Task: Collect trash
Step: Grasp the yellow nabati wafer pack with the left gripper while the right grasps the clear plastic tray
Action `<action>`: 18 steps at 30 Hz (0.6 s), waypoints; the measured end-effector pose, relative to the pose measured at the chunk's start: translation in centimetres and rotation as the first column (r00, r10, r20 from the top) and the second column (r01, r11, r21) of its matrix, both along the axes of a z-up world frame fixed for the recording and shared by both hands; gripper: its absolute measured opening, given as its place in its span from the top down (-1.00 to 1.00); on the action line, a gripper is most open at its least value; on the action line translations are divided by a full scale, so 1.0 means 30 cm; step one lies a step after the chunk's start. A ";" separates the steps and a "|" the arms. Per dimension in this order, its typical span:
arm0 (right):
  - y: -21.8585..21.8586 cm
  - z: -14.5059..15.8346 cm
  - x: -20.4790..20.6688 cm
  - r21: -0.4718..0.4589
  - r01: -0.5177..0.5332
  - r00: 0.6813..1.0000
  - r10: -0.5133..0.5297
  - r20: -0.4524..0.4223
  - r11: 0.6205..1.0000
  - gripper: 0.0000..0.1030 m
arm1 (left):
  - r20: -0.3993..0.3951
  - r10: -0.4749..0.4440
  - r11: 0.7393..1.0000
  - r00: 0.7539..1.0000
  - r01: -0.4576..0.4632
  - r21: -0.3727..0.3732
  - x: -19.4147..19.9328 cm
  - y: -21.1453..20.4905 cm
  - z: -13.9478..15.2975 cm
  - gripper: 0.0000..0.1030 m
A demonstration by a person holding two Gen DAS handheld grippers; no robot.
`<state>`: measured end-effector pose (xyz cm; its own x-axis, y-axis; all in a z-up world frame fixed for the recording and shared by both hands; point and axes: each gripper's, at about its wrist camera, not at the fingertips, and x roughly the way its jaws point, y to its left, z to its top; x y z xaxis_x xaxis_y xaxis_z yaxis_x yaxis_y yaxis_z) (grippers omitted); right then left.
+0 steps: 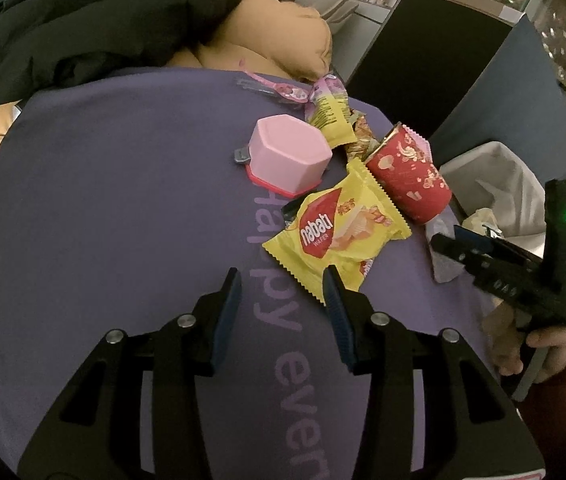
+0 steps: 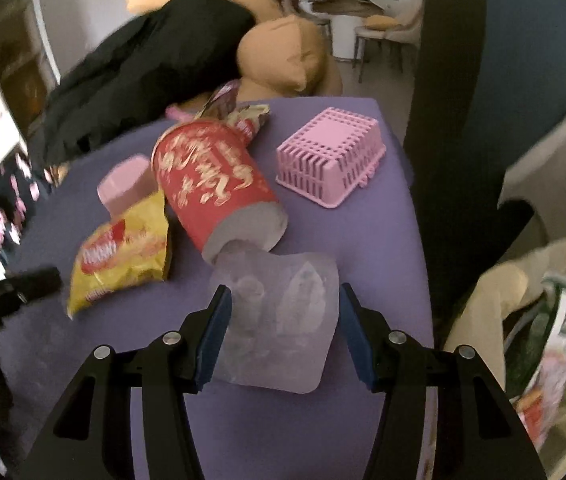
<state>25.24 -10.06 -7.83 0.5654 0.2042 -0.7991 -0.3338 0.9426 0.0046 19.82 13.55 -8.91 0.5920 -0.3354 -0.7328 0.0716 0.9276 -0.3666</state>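
right gripper [image 2: 285,320] spread, straddling clear plastic tray [image 2: 279,316], no squeeze yet | left gripper [image 1: 283,300] apart, empty, beside yellow wrapper [image 1: 335,236] | risk: flimsy tray buckling, slipping, nudging red cup [image 2: 211,184]

Right claw [image 2: 285,300] stands wide open over a clear plastic tray [image 2: 279,320], a finger on either side, pads not pressing. Just beyond, a red paper cup [image 2: 211,188] lies on its side on the purple desk [image 2: 379,248]. Yellow wafer packet [image 2: 123,256] to its left, and an upturned pink basket [image 2: 331,156] near the far right corner.
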 end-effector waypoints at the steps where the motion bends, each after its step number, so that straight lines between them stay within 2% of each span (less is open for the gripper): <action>1: 0.010 -0.003 -0.012 -0.039 -0.016 1.000 0.017 0.017 0.999 0.24 | 0.002 -0.002 1.000 1.000 0.002 -0.005 -0.003 0.002 -0.001 0.21; 2: 0.013 0.000 -0.025 -0.030 -0.043 0.999 0.043 0.014 0.999 0.40 | 0.000 -0.003 1.000 1.000 0.003 -0.010 -0.004 0.003 -0.004 0.21; 3: 0.008 0.003 -0.035 0.000 -0.058 0.998 0.058 0.002 0.998 0.47 | -0.002 -0.003 1.000 1.000 0.003 -0.013 -0.006 0.004 -0.007 0.22; 4: 0.003 0.003 -0.044 0.022 -0.069 0.998 0.069 -0.013 0.997 0.76 | -0.005 -0.004 1.000 1.000 0.004 -0.016 -0.006 0.005 -0.011 0.22; 6: -0.009 0.004 -0.068 0.031 -0.071 0.997 0.071 -0.012 0.997 0.91 | -0.008 -0.008 1.000 1.000 0.007 -0.014 -0.006 -0.001 -0.016 0.21; 12: -0.082 0.046 -0.166 0.125 -0.048 0.999 0.047 0.011 0.991 0.94 | 0.018 -0.024 1.000 1.000 0.024 0.002 0.005 -0.014 0.000 0.21; 18: -0.152 0.111 -0.219 0.190 -0.024 0.999 0.014 0.051 0.982 0.94 | 0.057 -0.031 0.998 0.998 0.028 0.060 0.083 -0.041 0.019 0.22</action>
<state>18.68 -14.63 -4.50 0.5974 0.3609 -0.7162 -0.3558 0.9196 0.1666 22.31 12.33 -8.33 0.6246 -0.3107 -0.7164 0.1189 0.9446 -0.3060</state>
